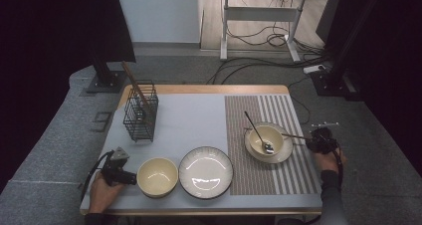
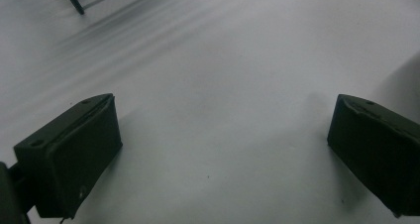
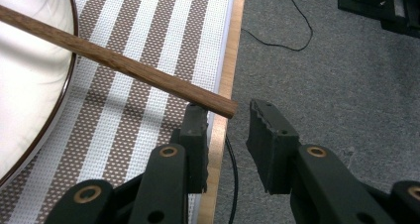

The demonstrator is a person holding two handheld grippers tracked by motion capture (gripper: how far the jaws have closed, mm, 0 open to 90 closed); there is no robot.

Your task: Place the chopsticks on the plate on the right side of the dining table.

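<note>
A brown wooden chopstick [image 1: 296, 136] lies across the rim of a cream saucer [image 1: 287, 153] at the right of the table. On the saucer stands a small bowl [image 1: 260, 135] with a metal spoon [image 1: 256, 130] in it. My right gripper [image 1: 311, 142] is at the table's right edge, pointing left at the chopstick's end. In the right gripper view the chopstick [image 3: 124, 65] ends just above the tip of the left jaw, and the right gripper [image 3: 228, 107] is open, its pads not pressing the stick. My left gripper [image 2: 223, 102] is open wide above bare grey mat.
A black wire basket [image 1: 140, 114] with a chopstick [image 1: 134, 83] leaning in it stands at the back left. A cream bowl [image 1: 157, 176] and a ribbed plate [image 1: 205, 172] sit at the front. The striped placemat [image 3: 148, 110] ends at the table's wooden edge [image 3: 225, 85], beyond which is carpet with cables.
</note>
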